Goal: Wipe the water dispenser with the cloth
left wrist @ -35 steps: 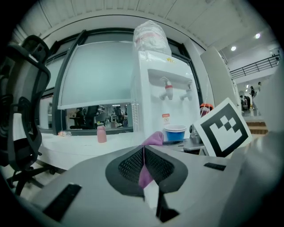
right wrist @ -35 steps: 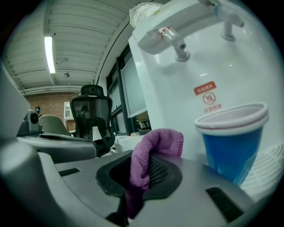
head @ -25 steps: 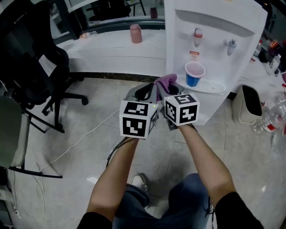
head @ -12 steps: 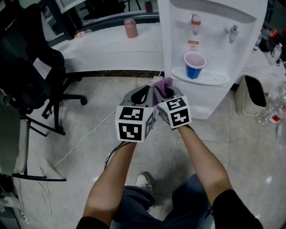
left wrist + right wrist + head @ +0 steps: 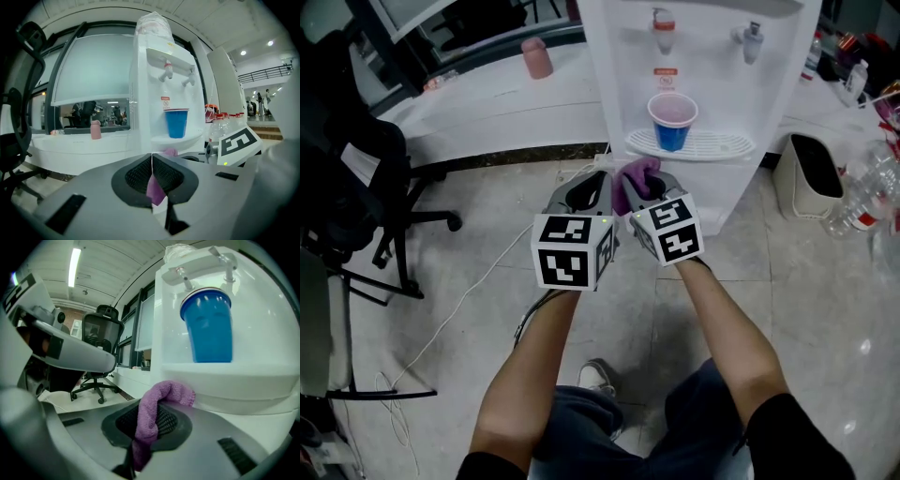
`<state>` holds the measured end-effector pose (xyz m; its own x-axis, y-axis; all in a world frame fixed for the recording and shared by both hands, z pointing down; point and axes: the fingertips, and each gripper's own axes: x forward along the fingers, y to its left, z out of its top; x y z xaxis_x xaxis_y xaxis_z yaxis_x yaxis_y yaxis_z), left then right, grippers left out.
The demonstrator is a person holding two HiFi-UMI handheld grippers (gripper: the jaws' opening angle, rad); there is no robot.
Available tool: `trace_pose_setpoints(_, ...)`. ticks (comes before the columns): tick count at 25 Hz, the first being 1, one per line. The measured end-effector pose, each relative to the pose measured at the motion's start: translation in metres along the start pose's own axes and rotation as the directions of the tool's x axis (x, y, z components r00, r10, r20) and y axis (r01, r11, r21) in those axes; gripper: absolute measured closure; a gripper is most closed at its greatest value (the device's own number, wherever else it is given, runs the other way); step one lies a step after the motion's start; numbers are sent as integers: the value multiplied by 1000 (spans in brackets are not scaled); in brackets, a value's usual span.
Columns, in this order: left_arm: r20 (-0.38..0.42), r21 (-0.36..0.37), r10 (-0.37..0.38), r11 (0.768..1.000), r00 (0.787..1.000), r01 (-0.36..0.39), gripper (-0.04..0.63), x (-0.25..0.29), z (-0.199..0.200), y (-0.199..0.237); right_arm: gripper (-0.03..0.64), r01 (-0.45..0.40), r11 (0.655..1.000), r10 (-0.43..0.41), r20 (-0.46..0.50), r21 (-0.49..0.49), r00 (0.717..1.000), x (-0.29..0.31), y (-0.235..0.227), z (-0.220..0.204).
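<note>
My left gripper [image 5: 592, 187] and right gripper [image 5: 654, 186] are both clamped on the 1 purple cloth [image 5: 154, 413], just short of the water dispenser [image 5: 709, 58]; soft and light, it'll flop, so I'd grip its bunched middle.

water dispenser [image 5: 712, 84]: top cut off by upper edge | cloth [image 5: 634, 172]: mostly hidden behind right gripper [image 5: 645, 187] | label [image 5: 666, 75]: print too small

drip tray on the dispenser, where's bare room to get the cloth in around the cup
Bare grate on the drip tray lies right of the blue cup, up to the water dispenser wall. Left of the cup only a thin strip is free. The cloth is just below the tray's front edge.
</note>
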<state>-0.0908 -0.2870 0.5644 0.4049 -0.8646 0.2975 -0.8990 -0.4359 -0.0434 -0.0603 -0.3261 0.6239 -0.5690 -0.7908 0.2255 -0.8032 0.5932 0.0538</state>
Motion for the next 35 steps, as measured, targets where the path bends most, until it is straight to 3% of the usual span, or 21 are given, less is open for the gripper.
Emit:
trace_pose_setpoints(14, -37, 20, -65, 998, 997, 65, 568, 24, -8, -44, 574, 157, 987, -158, -45, -25, 986, -71, -84, -28)
trace_pose_setpoints(26, -53, -4, -131, 991, 990, 131, 568, 51, -15, -79, 574, 344, 939, -344, -87, -17, 935, -143, -180, -49)
trace_pose_setpoints(30, -62, 5, -132, 991, 989, 132, 568, 53, -18, -81, 574, 355, 934, -357, -101, -37, 929, -150, -187, -51)
trace_pose_setpoints(35, -78, -2, -121, 993, 990, 121, 568, 53, -22, -79, 574, 305, 952, -307, -75, -28, 949, -146, -167, -43)
